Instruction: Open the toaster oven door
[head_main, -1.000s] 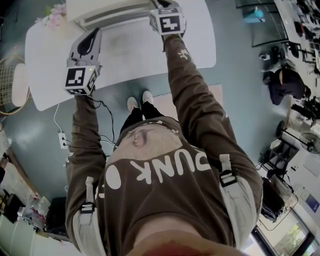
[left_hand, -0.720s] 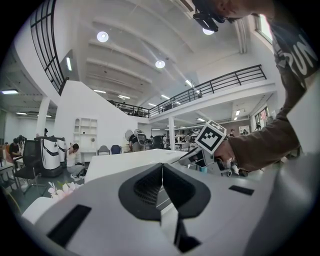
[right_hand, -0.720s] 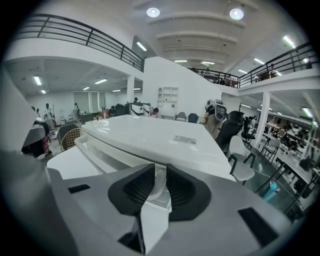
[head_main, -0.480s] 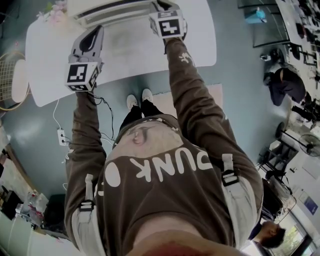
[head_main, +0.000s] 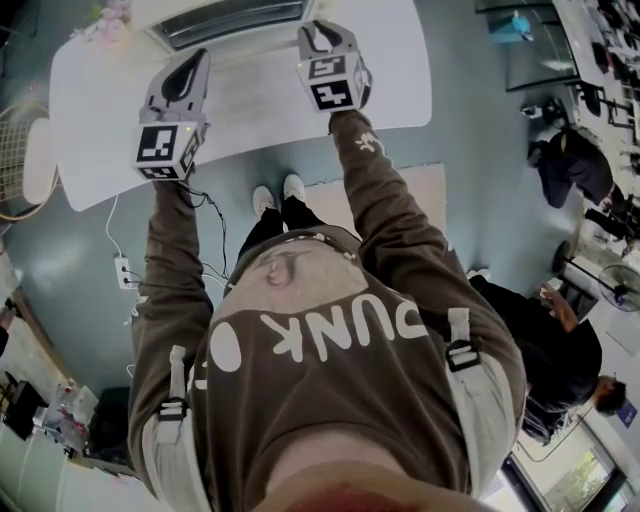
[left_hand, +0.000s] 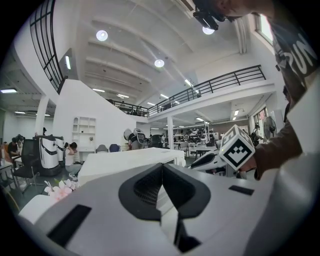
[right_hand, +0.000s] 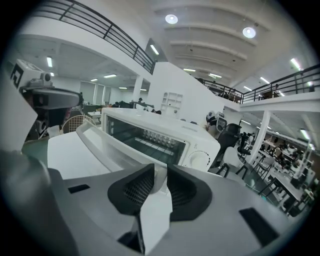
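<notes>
Oven door (right_hand: 110, 150) lies open, abt flat over tabletop (head_main: 90, 110). R gripper (right_hand: 161, 172) pinches door's front edge; L gripper (left_hand: 161, 170) jaws together, empty, off to the side.

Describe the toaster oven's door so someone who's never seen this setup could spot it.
At the far edge of the white table stands a white toaster oven. Its door is the wide flap hinged along the bottom, swung down over the tabletop, with the right tool closed on its free edge. Unlike the small round dial to its side, it is a broad flat panel lying open.
</notes>
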